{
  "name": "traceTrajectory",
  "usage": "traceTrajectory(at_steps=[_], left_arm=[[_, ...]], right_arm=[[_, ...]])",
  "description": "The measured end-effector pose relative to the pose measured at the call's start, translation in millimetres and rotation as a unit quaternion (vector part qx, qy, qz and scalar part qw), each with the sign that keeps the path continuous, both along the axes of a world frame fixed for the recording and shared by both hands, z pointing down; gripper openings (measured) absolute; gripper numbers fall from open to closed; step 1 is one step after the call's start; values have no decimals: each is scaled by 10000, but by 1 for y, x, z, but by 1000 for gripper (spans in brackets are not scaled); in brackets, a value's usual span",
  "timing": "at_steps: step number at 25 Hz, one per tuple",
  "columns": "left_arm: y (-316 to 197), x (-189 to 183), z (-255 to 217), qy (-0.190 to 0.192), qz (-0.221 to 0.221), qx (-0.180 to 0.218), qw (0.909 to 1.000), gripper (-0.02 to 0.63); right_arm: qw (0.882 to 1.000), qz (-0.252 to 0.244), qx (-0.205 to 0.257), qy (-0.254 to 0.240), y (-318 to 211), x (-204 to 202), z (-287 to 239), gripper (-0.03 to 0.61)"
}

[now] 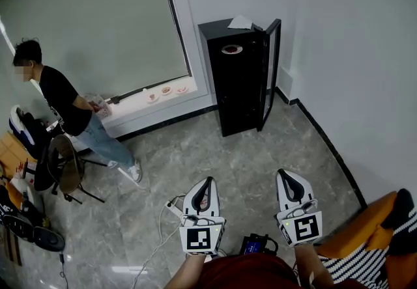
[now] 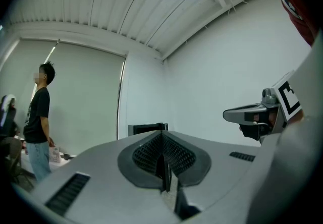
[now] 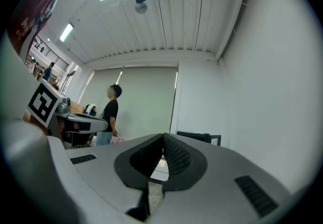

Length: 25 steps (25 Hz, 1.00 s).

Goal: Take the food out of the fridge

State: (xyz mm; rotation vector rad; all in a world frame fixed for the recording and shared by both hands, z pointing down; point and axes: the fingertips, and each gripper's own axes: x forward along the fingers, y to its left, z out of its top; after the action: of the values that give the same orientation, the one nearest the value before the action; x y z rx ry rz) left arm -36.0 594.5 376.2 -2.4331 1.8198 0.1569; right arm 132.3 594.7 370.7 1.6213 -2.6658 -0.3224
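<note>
**A:** What's closest to us?

**B:** The two tools, held low. The left gripper (image 1: pixel 209 181) has its jaws pressed together on nothing. The right gripper (image 1: pixel 283 173) is the same, with the tips meeting and nothing between them.

**A:** Any trouble right there?

**B:** A cable (image 1: pixel 161 232) trails over the floor (image 1: pixel 215 151) just ahead of the left gripper. A step forward could catch a foot on it.

**A:** And the food?

**B:** I can't see it. The fridge (image 1: pixel 238 82) is well off by the far wall (image 1: pixel 352 53). Its door (image 1: pixel 270 73) is ajar and turned away from us, so the inside is hidden.

**A:** What might go wrong at the fridge?

**B:** The door swings toward that wall, so it could bang against it. There's also a plate (image 1: pixel 231 49) on top of the fridge, and a hard tug might shake it loose. With the jaws closed, neither gripper can take hold of anything yet.

**A:** And the person (image 1: pixel 65 102)?

**B:** Far to the left, well clear of the way to the fridge.
</note>
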Motion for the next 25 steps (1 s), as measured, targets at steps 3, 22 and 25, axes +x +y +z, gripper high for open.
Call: traceTrajectory(at_steps=[3,22,25], left_arm=[[-3,17,2,-85,-8,-56,9999,15],[-79,41,-3,81,194,154,9997,15],[-108,32,-4,61,236,193,9995,15]], right_arm=[[10000,-1,-1,-10,-4,18,3,21],[9998,166,-93,39,-78,35,13,21],[9997,183,-96,102,-106,23,12,21]])
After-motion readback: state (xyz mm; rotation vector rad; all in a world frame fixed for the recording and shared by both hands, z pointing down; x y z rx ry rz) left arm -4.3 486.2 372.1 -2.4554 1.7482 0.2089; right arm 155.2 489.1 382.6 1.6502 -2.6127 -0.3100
